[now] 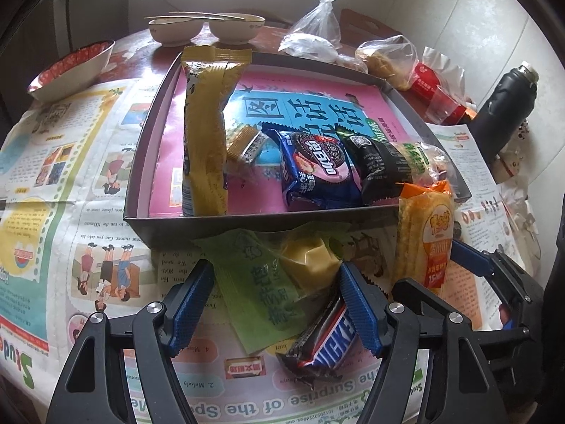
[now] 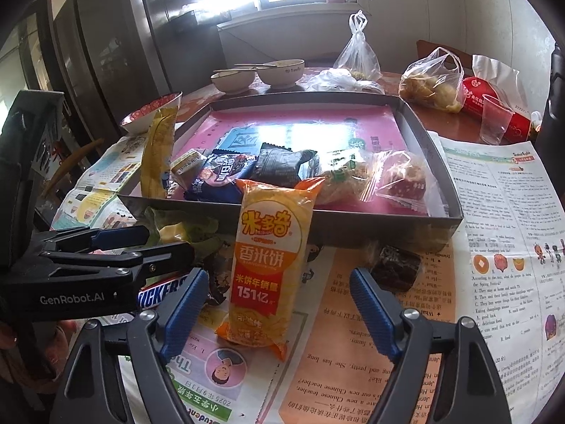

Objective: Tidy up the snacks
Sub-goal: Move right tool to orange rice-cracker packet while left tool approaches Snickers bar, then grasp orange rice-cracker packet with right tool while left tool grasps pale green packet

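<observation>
**Clerk:** Start nearest you. What have you got?

**Me:** Item one, my left gripper [image 1: 275,304]: fingers spread wide, holding nothing. Between them lie a pale green translucent wrapper with a yellow cake inside [image 1: 282,268] and a dark foil Snickers bar [image 1: 317,339], flat on the newspaper-covered table [image 1: 70,219]. The inner finger lies over the bar's end; I can't tell whether it touches.

**Clerk:** And the right?

**Me:** Item two, my right gripper [image 2: 279,304]: fingers also apart, gripping nothing. The orange-and-yellow rice cracker packet [image 2: 265,275] lies between them, nearer the left finger, its top end leaning against the tray's front wall. I judge that's my next pick. Just right sits a small dark brown wrapped cake [image 2: 395,268], still loose.

**Clerk:** Further out?

**Me:** Item three, the shallow grey metal tray with a pink liner [image 2: 416,134]. It holds the sorted snacks in a row along the near wall: a long yellow packet [image 1: 204,134], a blue Oreo pack [image 1: 310,169], a black packet [image 1: 374,162], and clear-wrapped pastries [image 2: 399,176].

**Clerk:** Beyond that?

**Me:** Two cream ceramic bowls [image 1: 204,30], not snacks.
</observation>
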### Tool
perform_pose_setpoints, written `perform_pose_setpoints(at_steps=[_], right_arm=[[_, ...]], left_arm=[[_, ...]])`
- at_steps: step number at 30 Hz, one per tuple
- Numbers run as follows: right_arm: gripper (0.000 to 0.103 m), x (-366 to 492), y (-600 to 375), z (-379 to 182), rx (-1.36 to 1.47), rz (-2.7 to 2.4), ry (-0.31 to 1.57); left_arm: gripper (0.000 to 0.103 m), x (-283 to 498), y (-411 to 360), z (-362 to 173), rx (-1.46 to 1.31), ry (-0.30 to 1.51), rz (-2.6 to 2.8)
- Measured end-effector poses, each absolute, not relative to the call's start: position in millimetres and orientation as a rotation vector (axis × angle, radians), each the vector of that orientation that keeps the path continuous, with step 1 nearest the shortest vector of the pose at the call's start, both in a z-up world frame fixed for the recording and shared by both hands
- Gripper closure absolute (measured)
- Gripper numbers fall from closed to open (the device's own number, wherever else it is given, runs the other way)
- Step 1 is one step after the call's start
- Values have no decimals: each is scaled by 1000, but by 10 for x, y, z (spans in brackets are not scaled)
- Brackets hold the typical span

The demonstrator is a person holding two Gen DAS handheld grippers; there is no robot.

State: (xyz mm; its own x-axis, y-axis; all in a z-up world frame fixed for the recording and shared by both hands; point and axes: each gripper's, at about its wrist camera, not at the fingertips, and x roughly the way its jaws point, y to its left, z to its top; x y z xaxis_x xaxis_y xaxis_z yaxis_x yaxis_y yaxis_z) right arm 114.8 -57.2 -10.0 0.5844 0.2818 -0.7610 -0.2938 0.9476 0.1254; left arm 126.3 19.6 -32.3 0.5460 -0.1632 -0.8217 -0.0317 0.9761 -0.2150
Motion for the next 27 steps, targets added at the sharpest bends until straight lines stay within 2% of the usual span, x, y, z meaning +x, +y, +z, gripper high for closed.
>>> perform_pose_setpoints(at_steps=[5,14,23,27], right_arm=[[32,1174,-569,-133,-14,338,893],[68,1207,-560,-194,-5,361,911],[69,1207,-580,-166,5,360,898],[70,1187,-597,-123,10,359,884]], left_arm=[[45,1258,169,-310,-224,975,-109],[61,1237,196,-311,-290,966,-196],[73,1214,218,-300,-336,948,-264],[75,1173,231,-279,-341,945,-276]])
